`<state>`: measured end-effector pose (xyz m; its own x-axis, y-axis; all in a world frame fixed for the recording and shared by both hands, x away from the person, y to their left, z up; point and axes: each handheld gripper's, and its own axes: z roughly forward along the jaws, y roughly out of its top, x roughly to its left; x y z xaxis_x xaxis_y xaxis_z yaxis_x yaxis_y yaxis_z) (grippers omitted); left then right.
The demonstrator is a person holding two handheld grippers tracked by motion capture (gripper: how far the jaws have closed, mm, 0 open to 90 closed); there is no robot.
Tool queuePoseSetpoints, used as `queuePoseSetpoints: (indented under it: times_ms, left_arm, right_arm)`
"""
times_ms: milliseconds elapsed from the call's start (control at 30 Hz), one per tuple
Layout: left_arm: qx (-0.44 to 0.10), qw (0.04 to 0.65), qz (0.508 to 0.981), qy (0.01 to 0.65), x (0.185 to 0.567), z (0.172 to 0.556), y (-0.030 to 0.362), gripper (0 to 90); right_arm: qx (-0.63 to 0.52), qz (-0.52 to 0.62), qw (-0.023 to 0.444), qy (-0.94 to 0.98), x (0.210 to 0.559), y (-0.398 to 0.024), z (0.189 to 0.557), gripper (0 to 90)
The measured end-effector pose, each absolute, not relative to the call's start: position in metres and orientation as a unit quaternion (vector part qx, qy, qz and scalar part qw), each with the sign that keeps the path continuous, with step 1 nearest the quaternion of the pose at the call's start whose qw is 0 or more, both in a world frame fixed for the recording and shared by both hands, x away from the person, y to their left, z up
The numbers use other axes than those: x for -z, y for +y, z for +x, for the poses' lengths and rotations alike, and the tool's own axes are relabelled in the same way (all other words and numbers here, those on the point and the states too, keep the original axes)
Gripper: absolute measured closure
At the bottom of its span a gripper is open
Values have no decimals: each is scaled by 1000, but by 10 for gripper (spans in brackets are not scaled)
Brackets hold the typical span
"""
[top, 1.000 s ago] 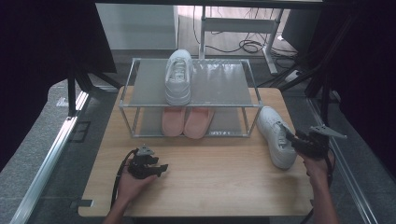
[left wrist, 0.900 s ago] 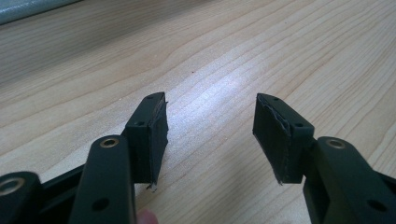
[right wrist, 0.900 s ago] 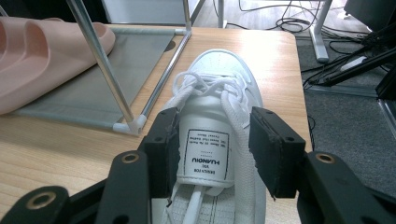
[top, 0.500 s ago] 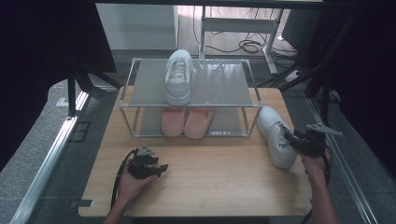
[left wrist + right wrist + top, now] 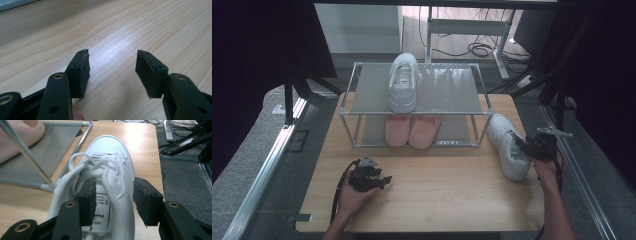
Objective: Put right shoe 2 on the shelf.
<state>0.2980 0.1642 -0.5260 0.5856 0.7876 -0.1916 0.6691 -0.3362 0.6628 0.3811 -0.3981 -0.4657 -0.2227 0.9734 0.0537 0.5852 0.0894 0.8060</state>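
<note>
The right gripper (image 5: pixel 113 200) is hanging over the white sneaker (image 5: pixel 110 177) at the table's right edge, its jaws standing apart: one inside the shoe's opening, the other outside the laced side wall, not pressing. The left gripper (image 5: pixel 112 72) is resting low over the bare wooden table (image 5: pixel 447 190), jaws apart around nothing. Behind, a metal rack (image 5: pixel 447 97) is carrying a second white sneaker (image 5: pixel 403 82) above pink slippers (image 5: pixel 412 131)

Sneaker (image 5: pixel 404 83) on rack (image 5: pixel 462 112) top; slippers (image 5: pixel 412 130) on lower shelf; second sneaker (image 5: pixel 507 145) on table (image 5: pixel 442 190) right of rack
</note>
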Motion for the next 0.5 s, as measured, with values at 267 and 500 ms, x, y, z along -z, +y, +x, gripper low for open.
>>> queuePoseSetpoints:
  times_ms: [267,500]
  left_arm:
    - [-82,361,815,446,527,299,165,455]
    - [-83,363,813,447,527,298,164,455]
  right_arm:
    - [-356,570,255,695,475,-399,395,614]
    - [-335,570,270,700,475,-398,396,742]
